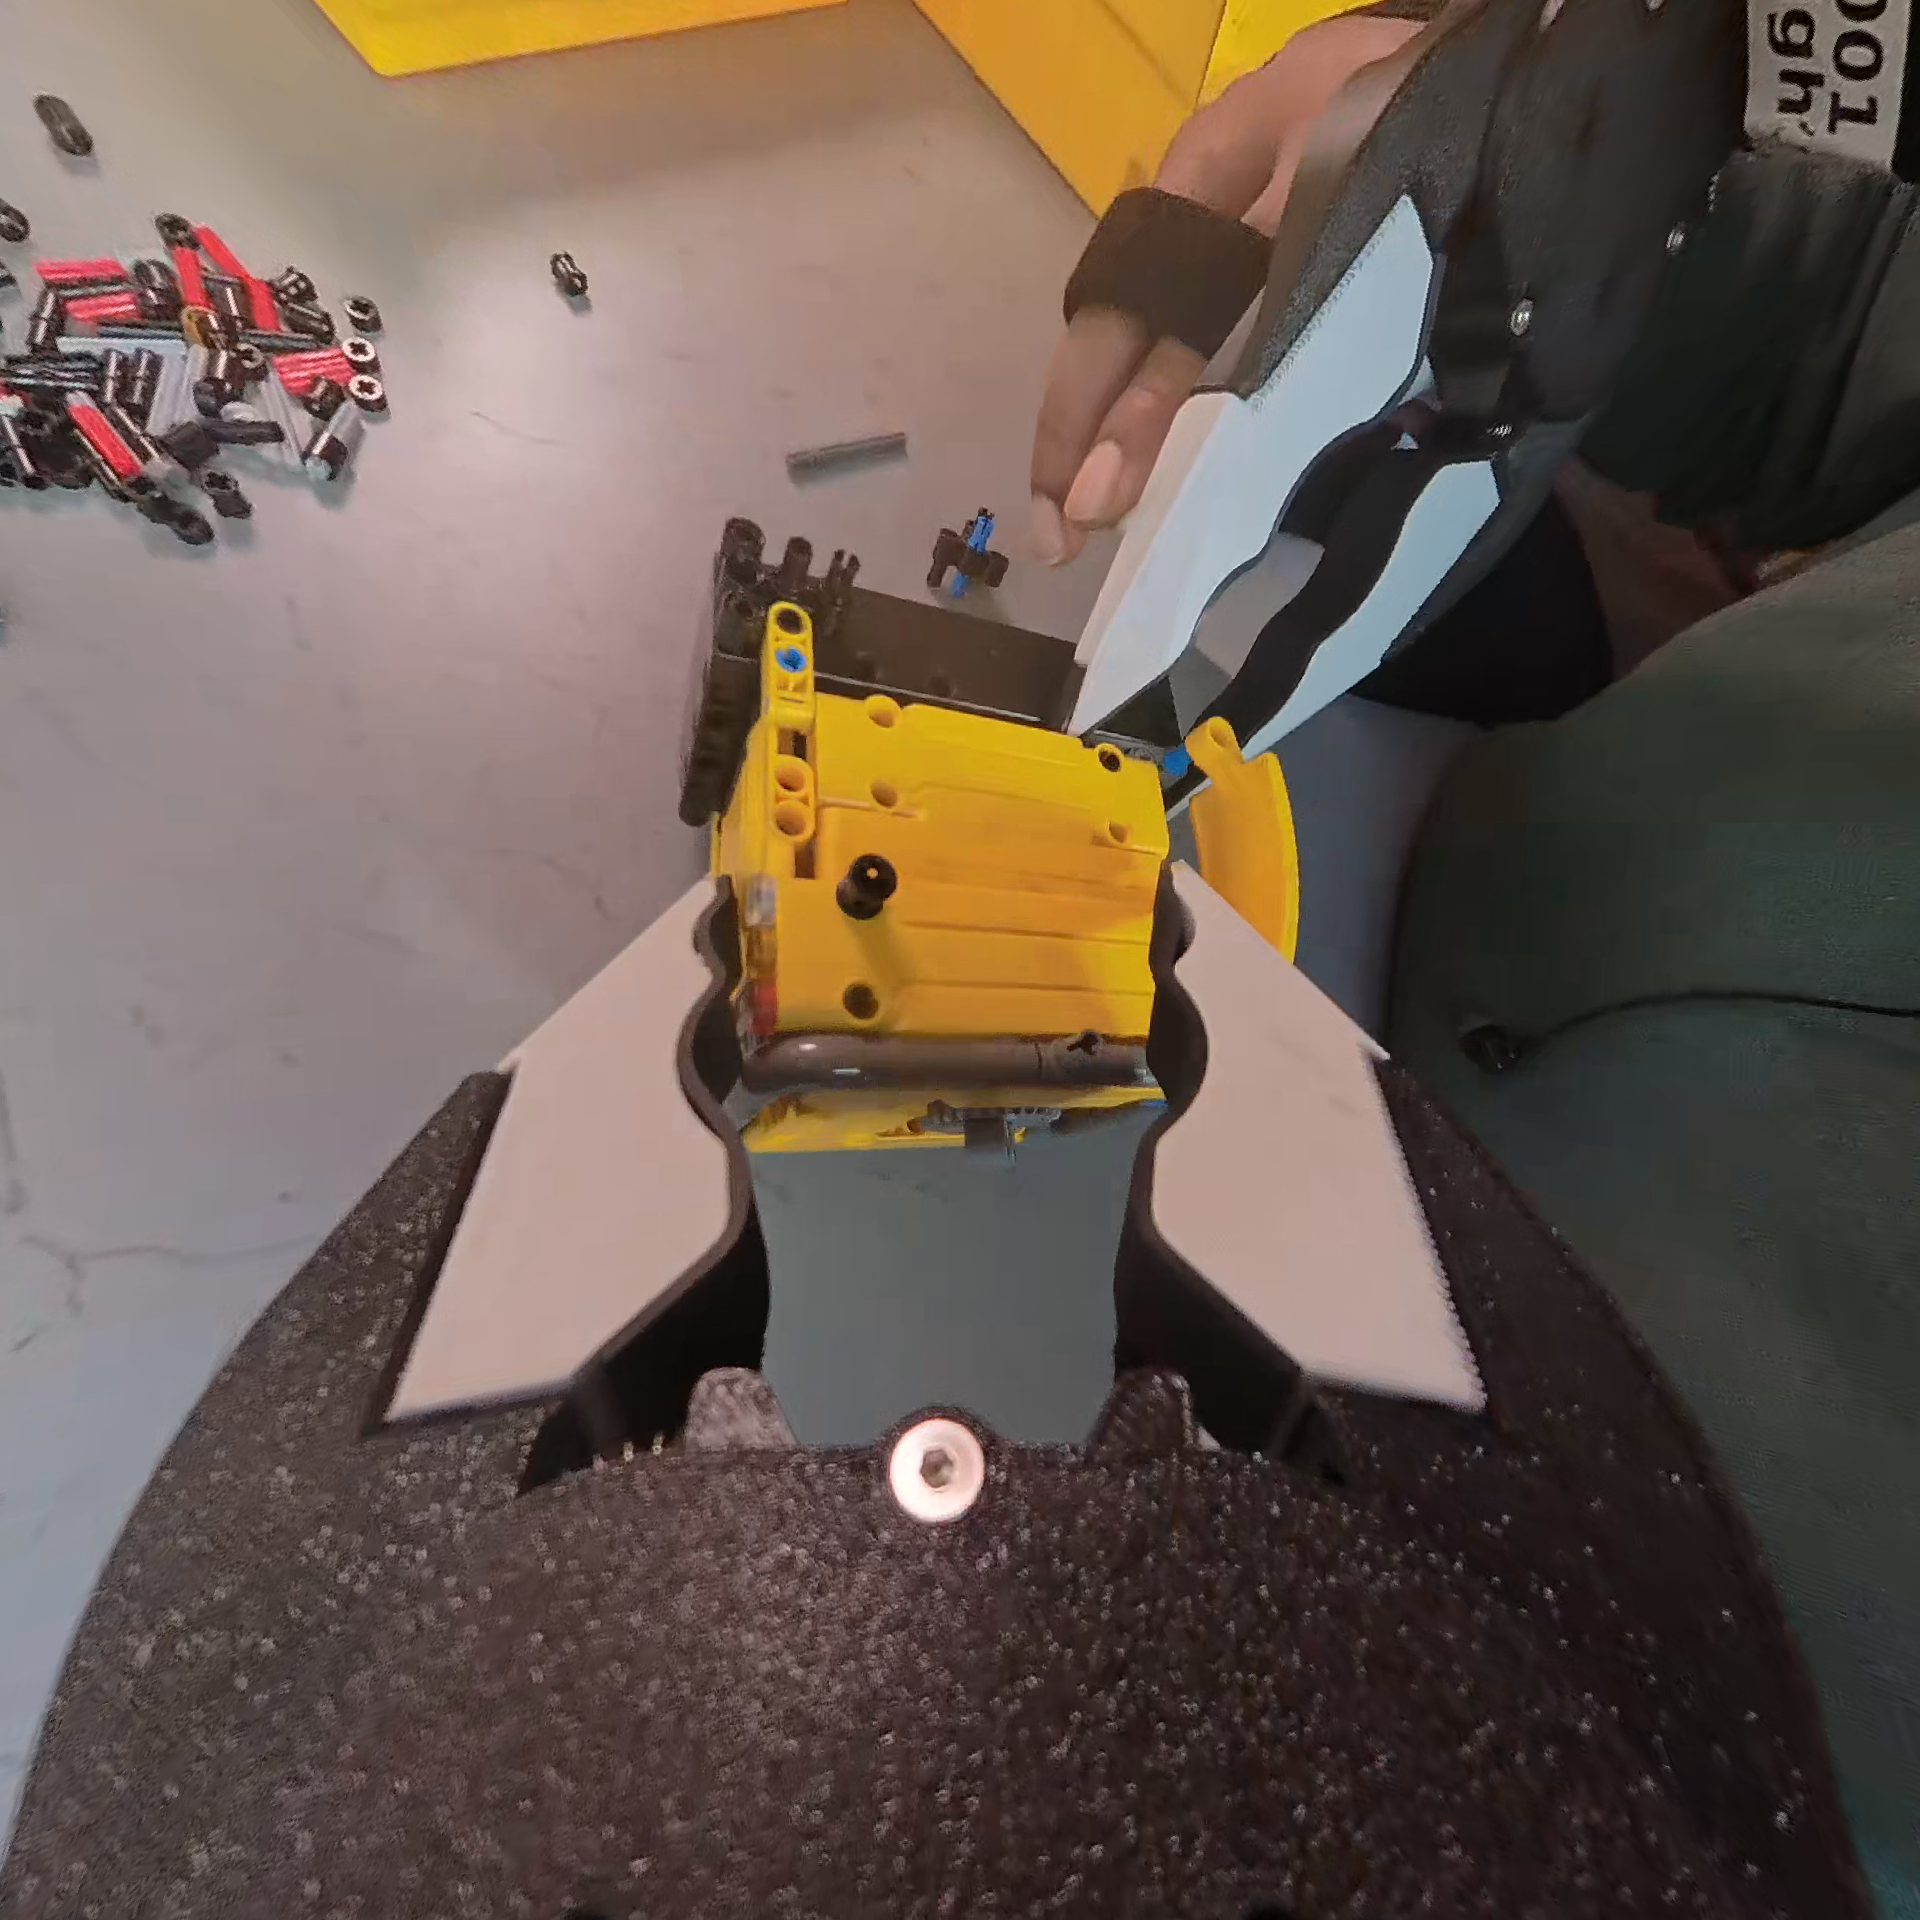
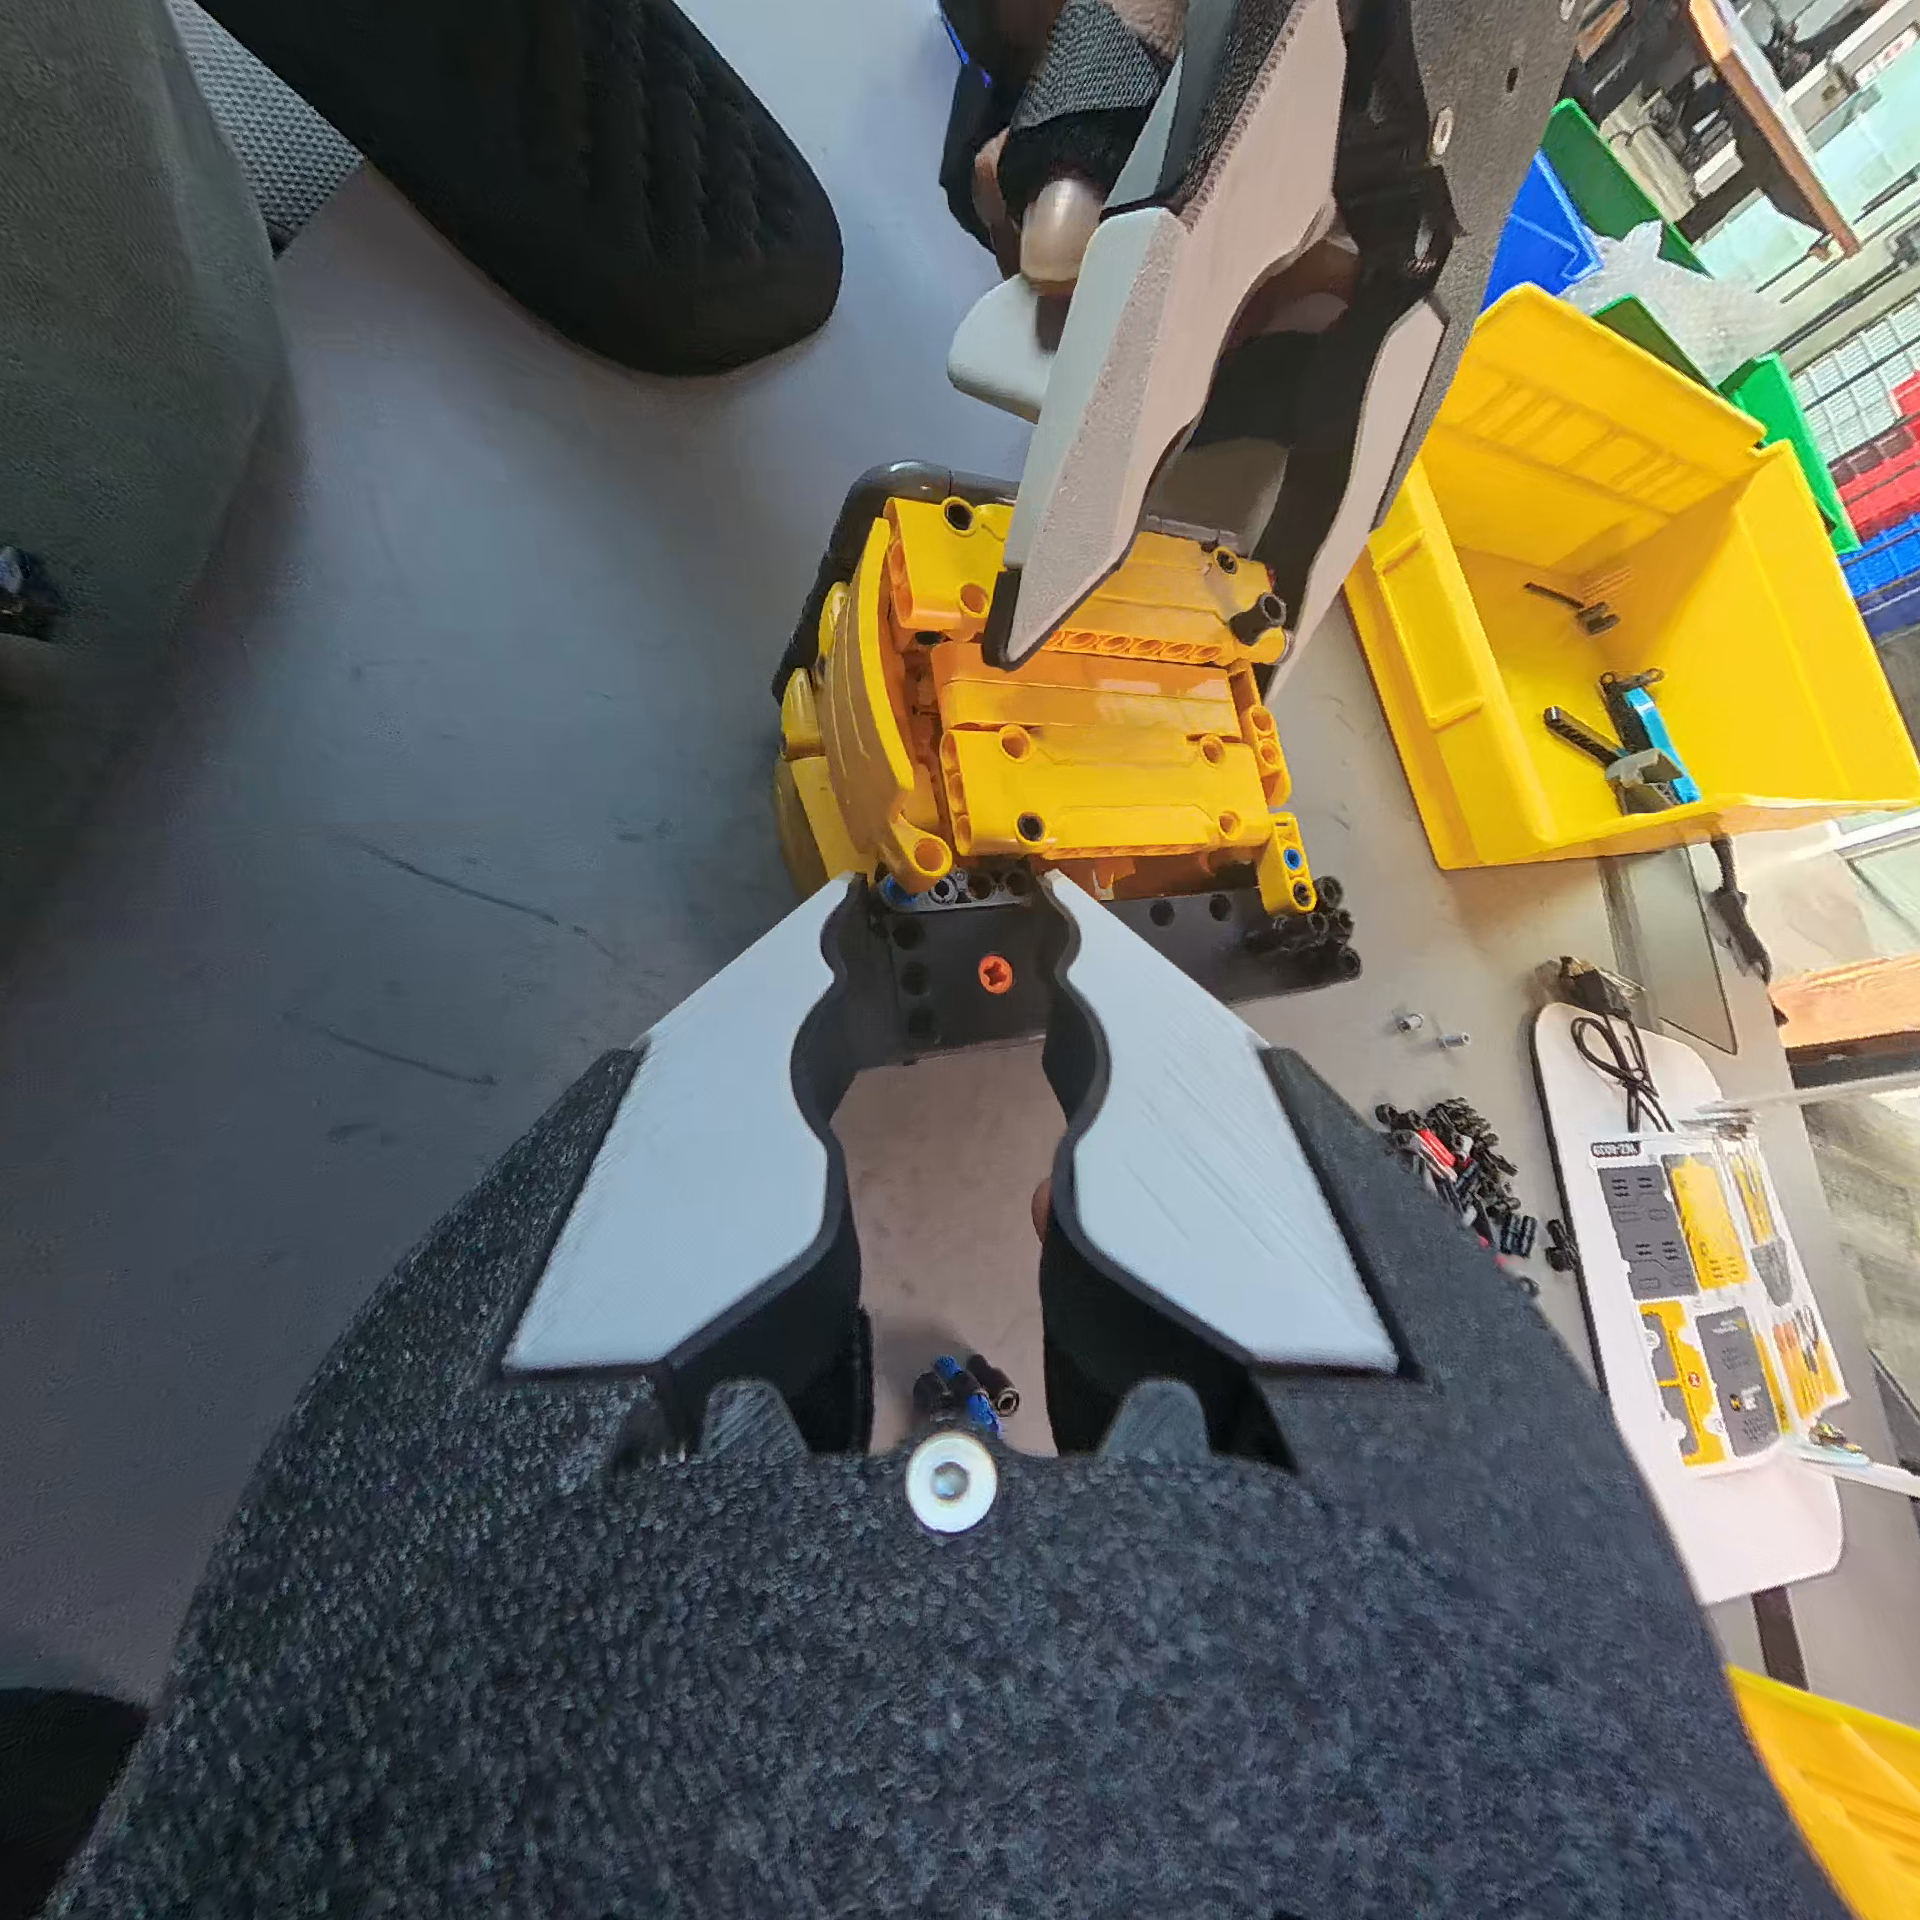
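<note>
A yellow brick-built model with a black base is held between both grippers above the grey table. My left gripper is shut on the model's yellow body, one finger on each side. In the right wrist view the left gripper comes in from above onto the yellow body. My right gripper is shut on the black base, which carries an orange pin. In the left wrist view the right gripper reaches the model's far end, held by a hand.
A pile of red and black pins, a dark axle and a small blue and black piece lie on the table. A yellow bin with a few parts and a printed sheet sit to the right. A black chair is at the left. My right fingertips sit around 5 centimetres from my left ones. About 15 centimetres separates my right fingertips from the dark axle.
</note>
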### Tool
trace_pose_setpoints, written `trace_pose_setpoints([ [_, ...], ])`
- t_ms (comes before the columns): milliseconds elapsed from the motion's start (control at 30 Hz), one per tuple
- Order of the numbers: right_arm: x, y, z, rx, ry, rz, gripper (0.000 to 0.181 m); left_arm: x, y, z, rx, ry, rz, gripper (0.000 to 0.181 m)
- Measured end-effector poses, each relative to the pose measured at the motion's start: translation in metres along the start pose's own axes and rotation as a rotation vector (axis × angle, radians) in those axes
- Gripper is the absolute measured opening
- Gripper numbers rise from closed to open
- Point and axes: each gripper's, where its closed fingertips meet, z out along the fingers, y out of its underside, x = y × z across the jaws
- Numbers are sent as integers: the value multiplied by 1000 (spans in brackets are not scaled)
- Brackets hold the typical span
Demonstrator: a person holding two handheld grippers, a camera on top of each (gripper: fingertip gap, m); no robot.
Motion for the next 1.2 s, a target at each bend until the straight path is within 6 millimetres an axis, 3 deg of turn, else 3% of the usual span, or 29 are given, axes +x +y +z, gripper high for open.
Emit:
trace_pose_setpoints([
  [233,-2,-19,-25,-21,-78,-1,25,-2,-1,1,17,12,-19,76],
  [400,-6,-11,-16,-169,-179,-104,8,-3,-2,2,38,21,-9,73],
  [600,-7,-13,-15,-233,-275,-119,9,-4,-3,2,80,34,-7,71],
  [667,-7,-15,-14,-235,-284,-120,16,-4,-4,2,90,35,-6,70],
  [733,-9,-14,-14,-244,-310,-121,8,-4,-4,2,96,36,-5,70],
  [1200,-9,-12,-15,-178,-456,38,6,-6,-5,1,124,74,34,62],
])
